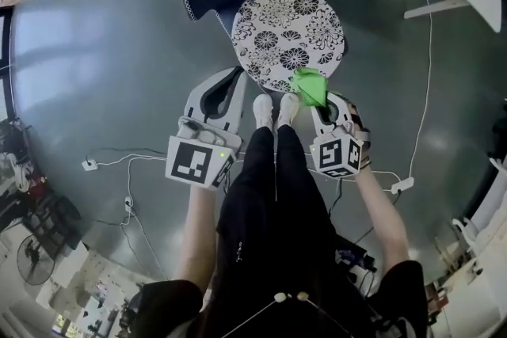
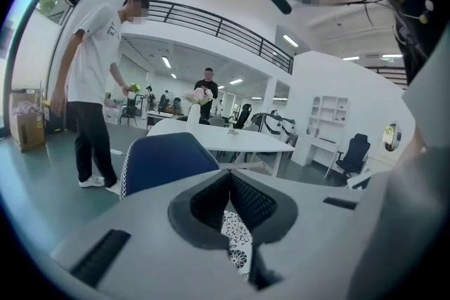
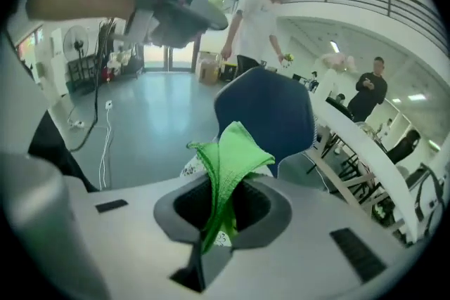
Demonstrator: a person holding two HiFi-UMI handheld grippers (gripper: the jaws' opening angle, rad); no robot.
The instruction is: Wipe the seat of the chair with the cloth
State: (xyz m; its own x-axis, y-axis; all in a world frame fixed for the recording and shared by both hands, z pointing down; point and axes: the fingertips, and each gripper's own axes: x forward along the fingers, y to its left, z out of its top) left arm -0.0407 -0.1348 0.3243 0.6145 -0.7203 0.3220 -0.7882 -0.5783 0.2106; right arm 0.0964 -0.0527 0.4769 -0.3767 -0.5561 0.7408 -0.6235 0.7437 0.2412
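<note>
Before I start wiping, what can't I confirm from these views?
Whether the cloth touches the seat: head view shows no height; in the right gripper view the cloth and right gripper cover nearly all the seat.
Dirt on the seat: its floral print masks any.
The chair base: under the seat, head view.
Most of the seat, left gripper view: the left gripper blocks it.

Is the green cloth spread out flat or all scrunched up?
Scrunched up. The green cloth is pinched in the jaws of the right gripper, folds sticking up, not laid flat on the seat.
</note>
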